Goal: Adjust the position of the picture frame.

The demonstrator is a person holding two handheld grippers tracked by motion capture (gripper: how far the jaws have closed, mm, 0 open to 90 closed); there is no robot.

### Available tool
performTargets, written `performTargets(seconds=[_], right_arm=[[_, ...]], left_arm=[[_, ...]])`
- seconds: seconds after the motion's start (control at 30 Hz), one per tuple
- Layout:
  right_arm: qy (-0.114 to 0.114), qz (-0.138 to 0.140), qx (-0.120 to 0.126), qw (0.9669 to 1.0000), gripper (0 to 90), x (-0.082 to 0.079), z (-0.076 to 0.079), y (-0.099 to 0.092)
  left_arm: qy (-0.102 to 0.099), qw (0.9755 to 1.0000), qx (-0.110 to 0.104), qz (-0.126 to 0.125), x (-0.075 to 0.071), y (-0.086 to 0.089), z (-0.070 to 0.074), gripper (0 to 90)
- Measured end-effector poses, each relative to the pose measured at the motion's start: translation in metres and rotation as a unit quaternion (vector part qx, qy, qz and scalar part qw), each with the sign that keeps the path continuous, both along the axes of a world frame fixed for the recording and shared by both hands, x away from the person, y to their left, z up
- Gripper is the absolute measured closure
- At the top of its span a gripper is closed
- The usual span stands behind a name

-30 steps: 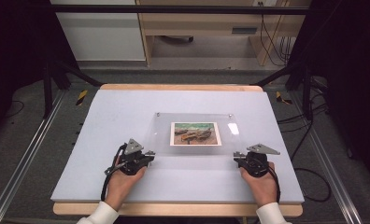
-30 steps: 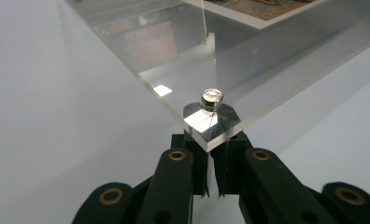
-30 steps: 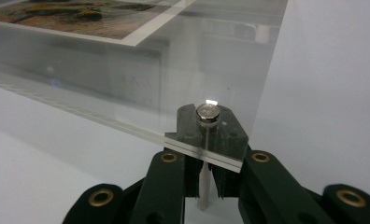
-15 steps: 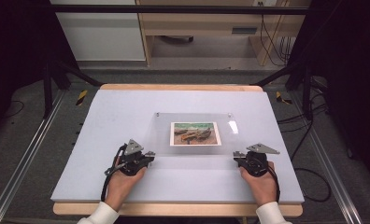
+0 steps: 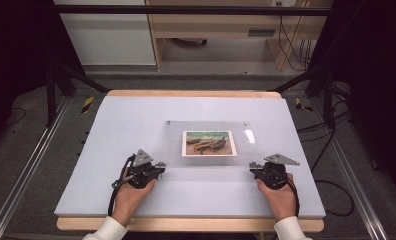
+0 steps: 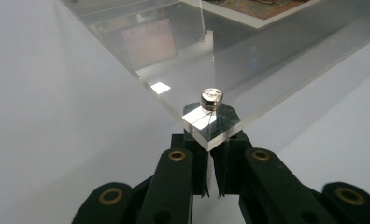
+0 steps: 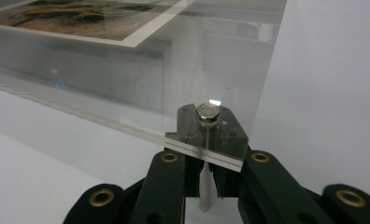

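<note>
Left gripper [image 5: 158, 165] pinches the near-left standoff post [image 6: 211, 99] under the acrylic frame [image 5: 206, 165]; right gripper [image 5: 253, 165] pinches the near-right one [image 7: 207, 113]. Photo [image 5: 209, 143] sits ahead between them. Keep both hands level, or the frame tilts.

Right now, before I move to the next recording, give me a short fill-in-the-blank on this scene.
1. The printed picture lies under a clear ____ panel.
2. At each near corner of the panel sits a small round ____ cap.
3. The left gripper and the right gripper each sit at a near ____ of the panel.
4. The panel rests on a pale ____.

Missing words: acrylic; metal; corner; table
</note>
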State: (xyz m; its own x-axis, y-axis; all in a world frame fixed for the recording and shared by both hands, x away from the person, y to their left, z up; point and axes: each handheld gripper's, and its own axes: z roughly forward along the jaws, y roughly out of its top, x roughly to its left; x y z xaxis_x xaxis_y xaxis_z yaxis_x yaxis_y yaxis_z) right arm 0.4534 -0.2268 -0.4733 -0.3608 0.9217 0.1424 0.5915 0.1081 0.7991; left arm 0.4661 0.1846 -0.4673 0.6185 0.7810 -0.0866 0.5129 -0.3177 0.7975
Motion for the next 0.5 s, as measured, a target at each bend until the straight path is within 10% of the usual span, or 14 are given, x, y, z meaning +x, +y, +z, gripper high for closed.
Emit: performTargets(seconds=[0.5], right_arm=[[0.002, 0.006, 0.002, 1.0, 83.6, 0.0015, -0.0007, 0.0054]], left_arm=[[0.0, 1.0, -0.001, 0.006, 0.0007, 0.0052, 0.0002, 84.1]])
